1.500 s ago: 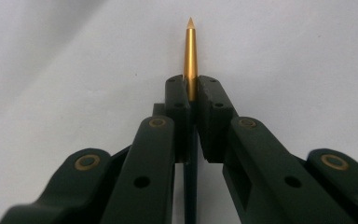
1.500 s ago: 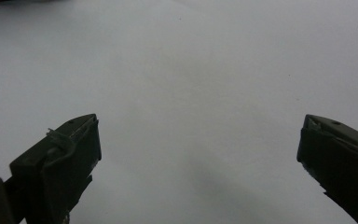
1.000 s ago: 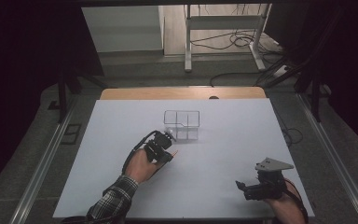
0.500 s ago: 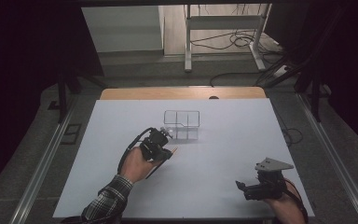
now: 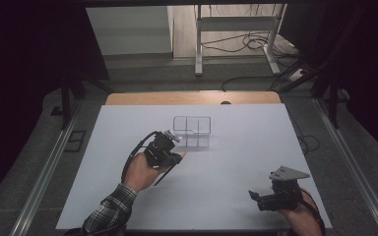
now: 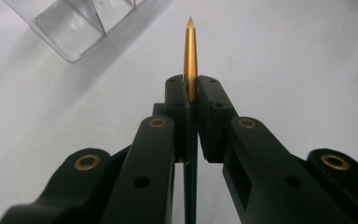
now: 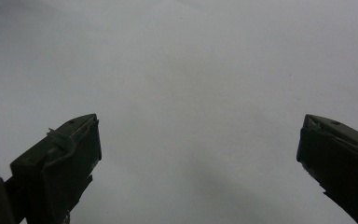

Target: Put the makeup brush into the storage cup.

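My left gripper is shut on a slim pen with a gold pointed tip and a dark barrel. In the left gripper view the tip sticks out past the closed jaws, and the barrel runs back between them. From above, the pen slants down under the hand, just in front of a clear plastic divided box. A corner of that box appears at upper left in the left gripper view. My right gripper rests near the table's front right, open with nothing between its jaws.
The white tabletop has a wooden strip along its far edge. Metal rails run along both sides. Beyond the table are a metal stand and cables on the floor.
My left gripper has lifted slightly and shifted a little left, carrying the pen. The right gripper has stayed put.
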{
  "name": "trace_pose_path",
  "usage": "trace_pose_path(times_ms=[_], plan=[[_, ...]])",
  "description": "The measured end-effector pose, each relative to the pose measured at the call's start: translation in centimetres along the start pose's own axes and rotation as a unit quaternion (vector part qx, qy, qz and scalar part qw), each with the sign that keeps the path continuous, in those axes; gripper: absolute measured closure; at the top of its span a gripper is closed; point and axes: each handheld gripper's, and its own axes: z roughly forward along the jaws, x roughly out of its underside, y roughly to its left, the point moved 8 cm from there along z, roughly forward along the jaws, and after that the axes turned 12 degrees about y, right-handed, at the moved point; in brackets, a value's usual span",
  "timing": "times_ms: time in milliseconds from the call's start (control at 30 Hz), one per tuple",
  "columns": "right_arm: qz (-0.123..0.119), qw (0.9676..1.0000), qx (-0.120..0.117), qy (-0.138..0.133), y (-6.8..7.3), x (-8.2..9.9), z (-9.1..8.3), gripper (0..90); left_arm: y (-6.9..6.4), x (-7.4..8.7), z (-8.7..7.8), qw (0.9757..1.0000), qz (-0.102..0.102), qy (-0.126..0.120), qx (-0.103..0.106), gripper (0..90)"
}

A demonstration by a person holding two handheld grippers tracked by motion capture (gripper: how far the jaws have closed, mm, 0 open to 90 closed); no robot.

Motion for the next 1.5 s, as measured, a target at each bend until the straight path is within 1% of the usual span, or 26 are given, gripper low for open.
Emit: trace_pose_path(times_ms=[233,500,633,900,1167,1300,1500], plan=[[0.0,1.0,0.0,0.0,0.0,0.0,0.0,0.0,0.1,-0.1,-0.8,0.9998,0.004,-0.018,-0.002,84.5],[0.0,1.0,-0.001,0.0,0.0,0.0,0.0,0.0,0.3,-0.4,-2.1,0.9991,0.002,-0.043,-0.003,84.5],[0.0,1.0,-0.001,0.0,0.0,0.0,0.0,0.0,0.4,-0.4,-2.5,0.9987,0.002,-0.05,-0.002,84.4],[0.0,1.0,-0.001,0.0,0.0,0.0,0.0,0.0,0.7,-0.7,-3.4,0.9975,0.003,-0.07,-0.012,84.4],[0.001,1.0,-0.002,-0.001,0.0,0.0,0.0,0.0,1.3,-1.1,-4.5,0.995,-0.002,-0.097,-0.023,84.4],[0.001,1.0,-0.002,-0.001,0.0,0.0,0.0,0.0,1.7,-1.3,-5.1,0.9933,-0.005,-0.112,-0.027,84.4],[0.001,1.0,-0.002,-0.001,0.0,0.0,0.0,0.0,2.3,-1.7,-5.7,0.9899,-0.013,-0.138,-0.031,84.4]])
